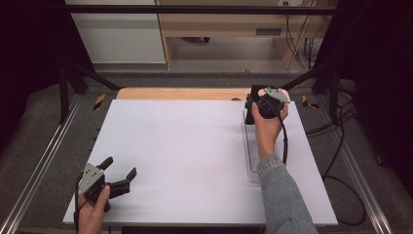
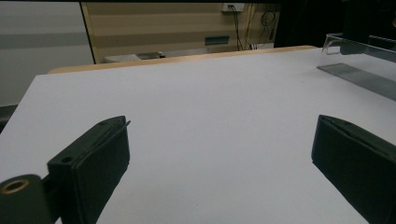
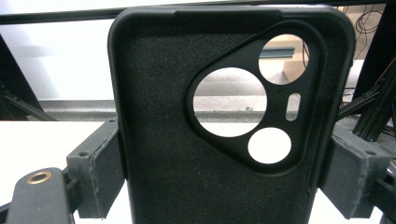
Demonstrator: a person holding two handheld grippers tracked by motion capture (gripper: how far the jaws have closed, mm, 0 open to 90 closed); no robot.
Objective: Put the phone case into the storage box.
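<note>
The right gripper [image 3: 219,182] clamped a black phone case [image 3: 187,154] above the clear tray [image 1: 253,151], placement pending, while the left gripper [image 1: 119,170] gaped empty over the desk [image 1: 185,146].

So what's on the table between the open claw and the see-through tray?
Nothing: in the high view only bare white table lies between the left gripper and the clear tray. The left gripper view shows it too.

Before you lies a white rectangular table [image 1: 185,156] with a clear plastic tray [image 1: 252,156] near its right edge.
</note>
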